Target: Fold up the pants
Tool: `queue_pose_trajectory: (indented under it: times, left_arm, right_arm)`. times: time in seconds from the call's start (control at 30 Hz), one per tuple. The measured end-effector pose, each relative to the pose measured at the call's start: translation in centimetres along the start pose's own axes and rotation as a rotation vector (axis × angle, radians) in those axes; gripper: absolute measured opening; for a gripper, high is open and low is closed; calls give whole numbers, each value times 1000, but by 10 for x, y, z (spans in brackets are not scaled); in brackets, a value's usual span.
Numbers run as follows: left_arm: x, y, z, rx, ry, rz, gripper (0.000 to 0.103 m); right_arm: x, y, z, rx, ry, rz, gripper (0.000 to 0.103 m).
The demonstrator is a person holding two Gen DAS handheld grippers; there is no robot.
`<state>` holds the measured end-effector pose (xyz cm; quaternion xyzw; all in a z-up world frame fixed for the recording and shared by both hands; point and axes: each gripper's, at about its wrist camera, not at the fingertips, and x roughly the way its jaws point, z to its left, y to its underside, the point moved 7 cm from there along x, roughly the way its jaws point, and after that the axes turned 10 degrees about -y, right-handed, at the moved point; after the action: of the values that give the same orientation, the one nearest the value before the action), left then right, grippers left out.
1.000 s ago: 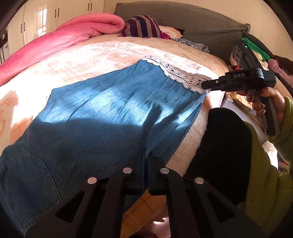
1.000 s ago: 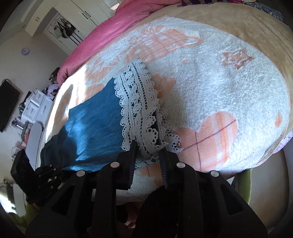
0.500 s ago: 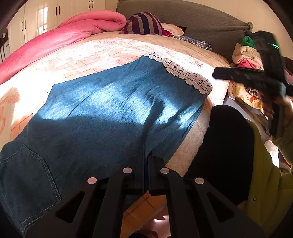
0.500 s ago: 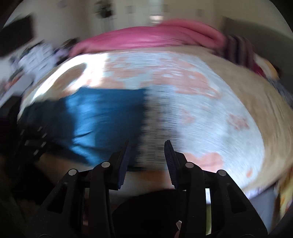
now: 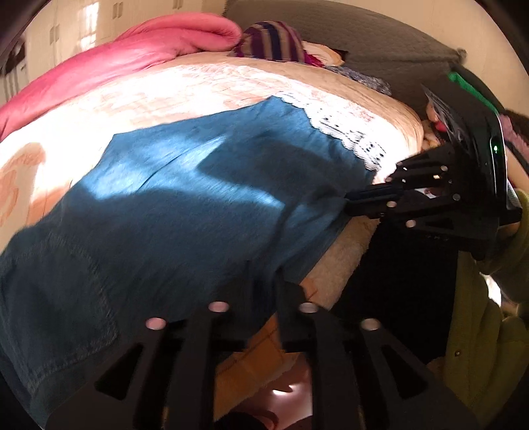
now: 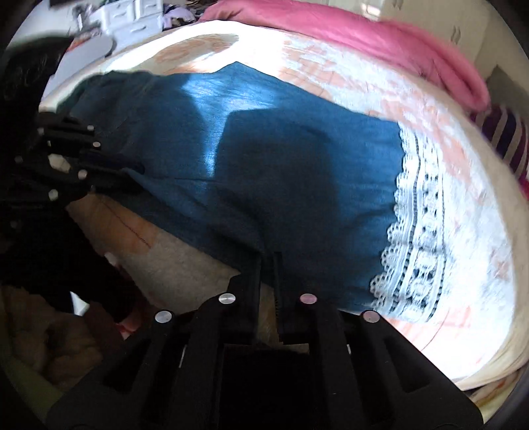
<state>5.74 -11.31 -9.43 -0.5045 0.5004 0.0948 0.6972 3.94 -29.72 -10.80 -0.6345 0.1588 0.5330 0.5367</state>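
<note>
Blue denim pants (image 5: 198,205) with a white lace hem (image 5: 347,132) lie flat across the bed; they also show in the right wrist view (image 6: 281,158), lace hem (image 6: 416,231) at the right. My left gripper (image 5: 264,278) is shut on the near edge of the pants toward the waist end. My right gripper (image 6: 267,258) is shut on the same near edge closer to the hem; it shows from the side in the left wrist view (image 5: 350,201). The left gripper shows in the right wrist view (image 6: 132,175) at the left.
The bed has a cream and peach plush blanket (image 5: 198,86). A pink duvet (image 5: 132,56) lies along the far side, a striped cushion (image 5: 274,43) near the grey headboard (image 5: 363,43). White drawers (image 6: 132,20) stand beyond the bed. My green sleeve (image 5: 479,330) is at the right.
My right gripper has swung from the lace hem corner, open, back along the near edge and shut on the denim. The left gripper kept its hold and barely moved.
</note>
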Motion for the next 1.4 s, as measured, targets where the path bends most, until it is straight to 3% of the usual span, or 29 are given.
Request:
queue_pose_trajectory:
  times: [0.07,0.13,0.2,0.27,0.37,0.47,0.53,0.63,0.7,0.77,0.83,0.93,1.07,1.2,1.3,1.4]
  left_arm:
    - [-12,-1,12,-55,9,-21,29]
    - [-30,-2,29,-118,7,-58,42]
    - [-53,-2,59,-198,-55,-113,57]
    - [-77,3,97,-301,-163,-157,72]
    - [-100,18,150,-468,-268,-161,81]
    - [-103,44,191,-605,-367,-102,81]
    - [-97,55,203,-690,-346,-72,86]
    - [-85,59,204,-720,-319,-57,87]
    - [-72,54,201,-683,-353,-44,74]
    - [-69,52,201,-672,-353,-53,39]
    - [-73,50,204,-702,-335,-71,39]
    - [-88,52,216,-680,-411,-90,39]
    - [-80,68,228,-702,-390,-53,41]
    - [-83,70,227,-723,-383,-71,43]
    - [-102,60,227,-687,-459,-94,59]
    - [-125,48,228,-665,-485,-146,63]
  right_arm:
    - [-13,-2,-7,53,-32,-39,27]
    - [-29,-3,-17,70,-2,-76,30]
    - [-44,-4,-32,111,26,-119,35]
    - [-53,-5,-52,157,82,-141,39]
    - [-58,-2,-74,223,116,-155,41]
    - [-60,2,-87,259,136,-162,46]
    - [-59,1,-93,272,132,-162,46]
    - [-55,1,-91,281,113,-166,48]
    - [-52,2,-92,282,113,-154,52]
    - [-46,4,-93,288,117,-139,53]
    - [-42,5,-93,297,114,-129,54]
    - [-42,6,-90,297,109,-132,58]
    - [-36,7,-90,299,112,-120,62]
    - [-34,6,-89,291,122,-103,64]
    - [-42,2,-87,289,125,-122,64]
    - [-53,-9,-82,265,114,-173,67]
